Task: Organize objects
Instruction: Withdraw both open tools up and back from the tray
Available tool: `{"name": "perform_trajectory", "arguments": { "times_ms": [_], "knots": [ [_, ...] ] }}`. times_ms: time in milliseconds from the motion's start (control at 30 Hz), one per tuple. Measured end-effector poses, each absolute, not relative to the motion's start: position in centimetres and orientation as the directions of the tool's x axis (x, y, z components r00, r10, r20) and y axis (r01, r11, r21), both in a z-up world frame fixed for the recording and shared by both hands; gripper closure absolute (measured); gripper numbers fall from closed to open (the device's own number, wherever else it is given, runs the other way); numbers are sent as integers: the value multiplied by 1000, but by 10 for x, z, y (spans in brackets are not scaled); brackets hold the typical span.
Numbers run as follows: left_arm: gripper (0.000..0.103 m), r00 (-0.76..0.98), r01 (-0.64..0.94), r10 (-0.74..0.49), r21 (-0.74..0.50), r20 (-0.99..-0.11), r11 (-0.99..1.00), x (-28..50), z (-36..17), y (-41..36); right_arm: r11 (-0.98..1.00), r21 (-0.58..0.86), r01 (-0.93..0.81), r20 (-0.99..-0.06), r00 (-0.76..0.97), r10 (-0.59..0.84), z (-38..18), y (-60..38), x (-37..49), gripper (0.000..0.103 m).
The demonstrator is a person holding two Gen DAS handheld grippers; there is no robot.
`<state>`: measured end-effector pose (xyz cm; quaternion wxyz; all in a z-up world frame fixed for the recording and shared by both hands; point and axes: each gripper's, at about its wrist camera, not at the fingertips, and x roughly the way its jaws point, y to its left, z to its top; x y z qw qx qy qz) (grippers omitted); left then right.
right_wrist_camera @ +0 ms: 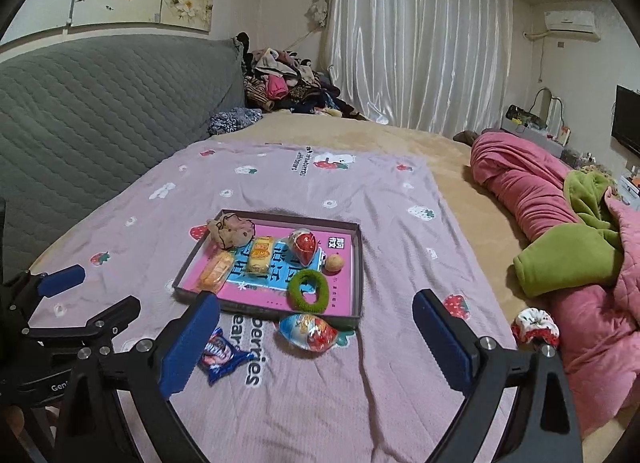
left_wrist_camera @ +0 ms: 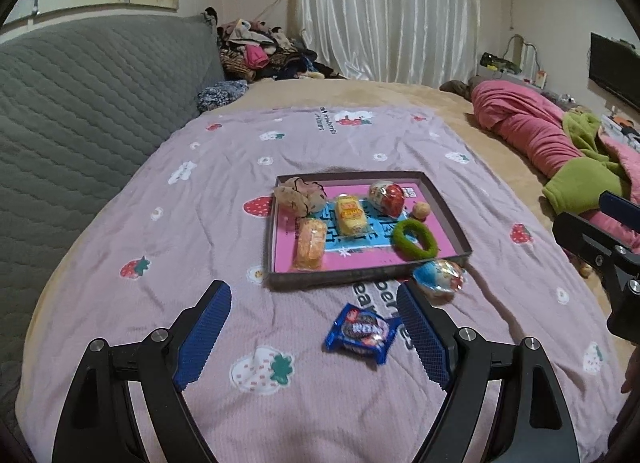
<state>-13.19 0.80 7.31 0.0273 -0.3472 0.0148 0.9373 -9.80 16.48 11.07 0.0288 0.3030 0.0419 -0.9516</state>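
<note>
- On the bed, a lilac strawberry-print blanket [left_wrist_camera: 120, 223] carries a shallow tray [left_wrist_camera: 448, 219] with a pink and blue floor.
- Inside the tray lie a brown scrunchie [left_wrist_camera: 298, 195], two wrapped yellow cakes [left_wrist_camera: 350, 217], a red foil egg [left_wrist_camera: 387, 197], a small round ball [left_wrist_camera: 421, 210] and a green hair ring [left_wrist_camera: 414, 239].
- Just outside the tray's near wall rests a blue-and-red foil egg [right_wrist_camera: 308, 331]; nearer the camera lies a blue cookie packet [left_wrist_camera: 360, 333], apart from both.
- Left gripper [left_wrist_camera: 316, 327] is released, jaws spread wide above the blanket with the cookie packet seen between them, untouched.
- Right gripper [right_wrist_camera: 316, 343] is likewise spread wide, grasping nothing.
- Beside the pink quilt [right_wrist_camera: 540, 199], a red-and-white scrunchie [right_wrist_camera: 534, 325] sits off the blanket.
</note>
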Motion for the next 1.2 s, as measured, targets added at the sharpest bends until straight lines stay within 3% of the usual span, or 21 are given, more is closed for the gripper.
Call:
{"name": "perform_trajectory", "arguments": {
  "times_ms": [533, 1200],
  "knots": [
    [17, -761, -86, 45, 31, -647, -996, -67, 81, 18, -994, -81, 73, -584, -812, -12, 109, 173, -33, 5],
    [17, -703, -114, 35, 65, -710, -991, -39, 39, 26, -992, -85, 98, -624, -781, -24, 78, 171, -6, 5]
  ]
}}
